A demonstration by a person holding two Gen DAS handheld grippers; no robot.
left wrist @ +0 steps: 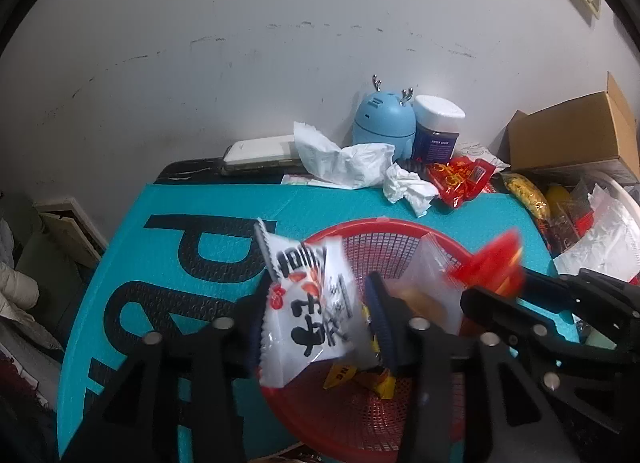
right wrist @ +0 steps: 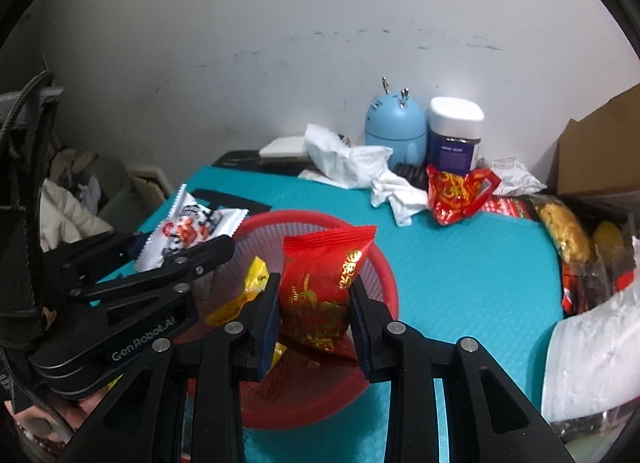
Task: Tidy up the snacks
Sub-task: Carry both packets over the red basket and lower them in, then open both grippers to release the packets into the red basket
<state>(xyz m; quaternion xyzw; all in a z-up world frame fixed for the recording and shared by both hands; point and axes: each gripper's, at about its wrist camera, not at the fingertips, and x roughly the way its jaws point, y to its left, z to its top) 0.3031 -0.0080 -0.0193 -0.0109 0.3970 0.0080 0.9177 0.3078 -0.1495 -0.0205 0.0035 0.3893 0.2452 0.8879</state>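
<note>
Our left claw (left wrist: pixel 316 311) hangs over the near-left rim of the red basket (left wrist: pixel 384 229) with its jaws parted. The white snack packet (left wrist: pixel 308 303) stands between them, but the pads are wider apart than the packet, so we judge it released and on its way down into the basket rather than gripped. In the right wrist view that packet (right wrist: pixel 188 231) shows past the left claw's black frame, above the basket's left edge.

Our right claw (right wrist: pixel 314 311), to the right and also over the basket, is clenched on the red snack packet (right wrist: pixel 324 287), pads pressing its lower sides while the puffed top stands free above them. Yellow wrapped snacks (right wrist: pixel 250 287) already lie inside the basket.

We judge these packets light, soft and air-filled, with slick film that could slip or crush under a hard squeeze. The best hold looks to be across the flat middle or on a crimped end seal, with gentle pressure.

Farther right on the teal worktop (right wrist: pixel 460 263), another red packet (right wrist: pixel 456 191) leans by the crumpled tissues (right wrist: pixel 396 191), and more snacks (right wrist: pixel 568 231) are heaped at the far right edge.
</note>
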